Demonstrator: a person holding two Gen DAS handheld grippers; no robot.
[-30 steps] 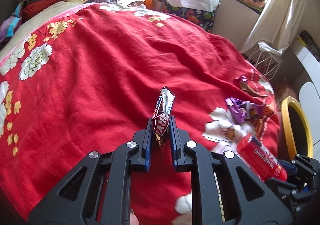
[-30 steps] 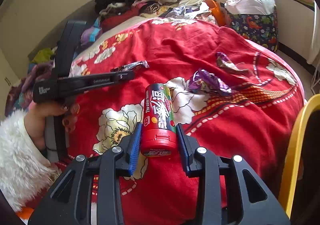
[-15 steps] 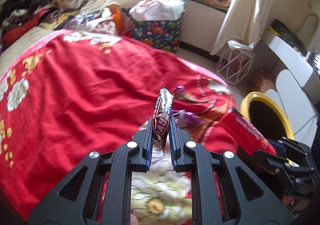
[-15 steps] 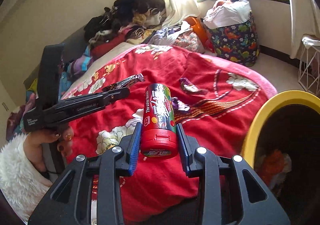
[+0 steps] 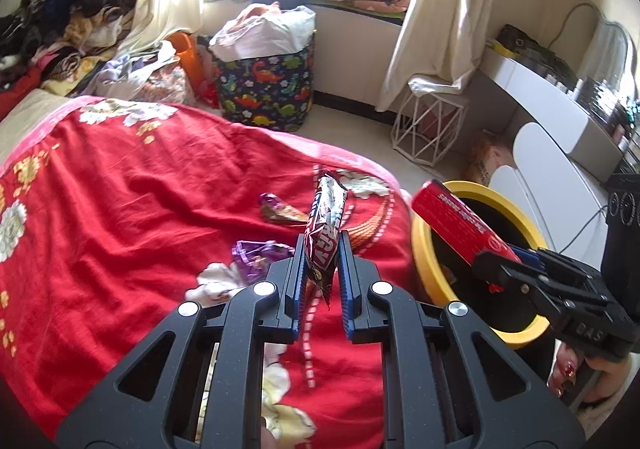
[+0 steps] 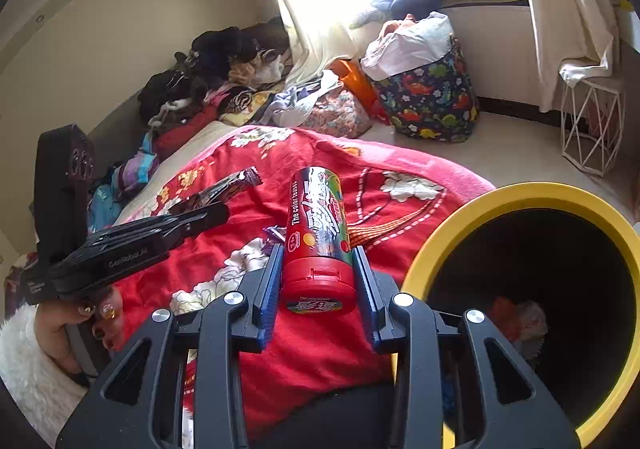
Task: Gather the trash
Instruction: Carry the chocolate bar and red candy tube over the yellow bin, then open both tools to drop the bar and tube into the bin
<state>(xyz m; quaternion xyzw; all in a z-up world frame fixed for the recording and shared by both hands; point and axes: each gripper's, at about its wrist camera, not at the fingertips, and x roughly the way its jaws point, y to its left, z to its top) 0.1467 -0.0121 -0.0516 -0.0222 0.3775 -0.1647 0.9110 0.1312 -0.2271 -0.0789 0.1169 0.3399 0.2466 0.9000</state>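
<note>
My left gripper (image 5: 319, 249) is shut on a silver and red candy bar wrapper (image 5: 326, 221), held upright above the red bedspread (image 5: 120, 217). My right gripper (image 6: 318, 261) is shut on a red candy tube (image 6: 318, 233), held just left of the yellow-rimmed trash bin (image 6: 532, 195). In the left wrist view the tube (image 5: 456, 223) hangs over the bin's rim (image 5: 420, 269). Two purple wrappers (image 5: 256, 253) (image 5: 280, 209) lie on the bedspread ahead of my left gripper. Some trash (image 6: 520, 319) lies inside the bin.
A dinosaur-print bag (image 5: 266, 89) and a white wire basket (image 5: 430, 127) stand on the floor beyond the bed. Clothes (image 5: 60, 33) are piled at the far left. A white desk (image 5: 560, 117) and chair (image 5: 548, 153) stand right of the bin.
Both grippers have swung right, toward the bed's edge and the yellow bin, each still holding its item. The bin now fills more of the right wrist view.
</note>
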